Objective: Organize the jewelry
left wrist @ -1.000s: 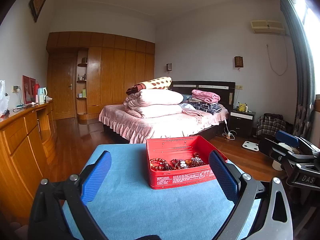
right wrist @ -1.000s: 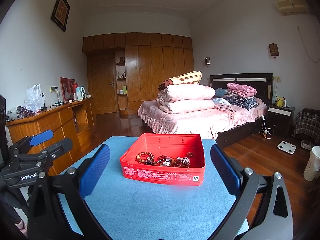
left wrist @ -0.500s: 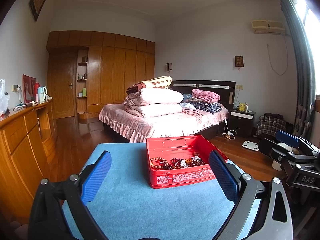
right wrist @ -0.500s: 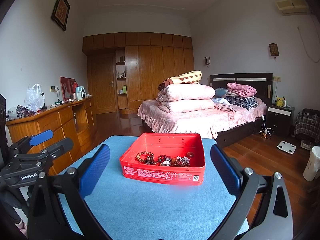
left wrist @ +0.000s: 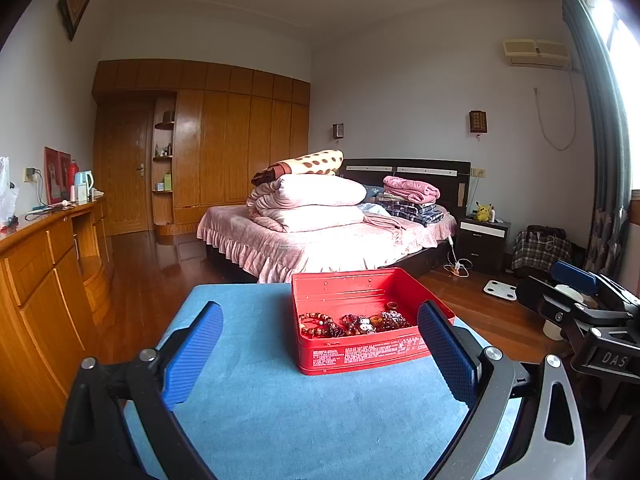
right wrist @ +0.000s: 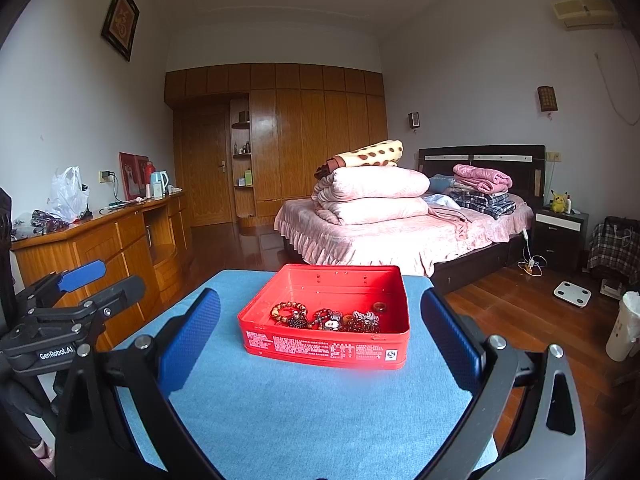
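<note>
Holding beaded bracelets (right wrist: 326, 319), perhaps a ring, red tin (right wrist: 324, 346) faces wide-open, empty jaws.

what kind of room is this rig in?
A home bedroom, almost certainly. A bed stacked with folded quilts, a wall of wooden wardrobes, and a nightstand show it. The red tin of bracelets sits on a blue-covered table.

Bracelets (left wrist: 354, 324) tangled, count unclear
</note>
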{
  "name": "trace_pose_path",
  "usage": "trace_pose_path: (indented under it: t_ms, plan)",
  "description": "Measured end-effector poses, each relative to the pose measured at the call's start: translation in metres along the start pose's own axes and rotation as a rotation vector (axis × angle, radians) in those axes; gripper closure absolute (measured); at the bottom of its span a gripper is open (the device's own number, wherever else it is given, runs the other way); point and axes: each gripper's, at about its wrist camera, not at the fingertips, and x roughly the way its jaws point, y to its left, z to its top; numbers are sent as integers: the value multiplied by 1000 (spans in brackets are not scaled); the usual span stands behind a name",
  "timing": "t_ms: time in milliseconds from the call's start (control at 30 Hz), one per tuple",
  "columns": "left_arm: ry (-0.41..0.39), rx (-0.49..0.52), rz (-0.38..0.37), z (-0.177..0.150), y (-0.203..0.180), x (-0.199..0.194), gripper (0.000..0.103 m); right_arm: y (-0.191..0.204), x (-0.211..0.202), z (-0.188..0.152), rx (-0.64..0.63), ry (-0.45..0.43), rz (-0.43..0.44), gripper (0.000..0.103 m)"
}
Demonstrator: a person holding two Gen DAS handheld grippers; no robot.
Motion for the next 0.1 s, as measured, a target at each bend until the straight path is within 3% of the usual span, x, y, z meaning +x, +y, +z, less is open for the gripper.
trace_pose_path:
  t_ms: [100]
  plan:
    - [0, 1, 3, 0, 0, 0, 7, -1, 0, 0, 0, 0, -1, 6]
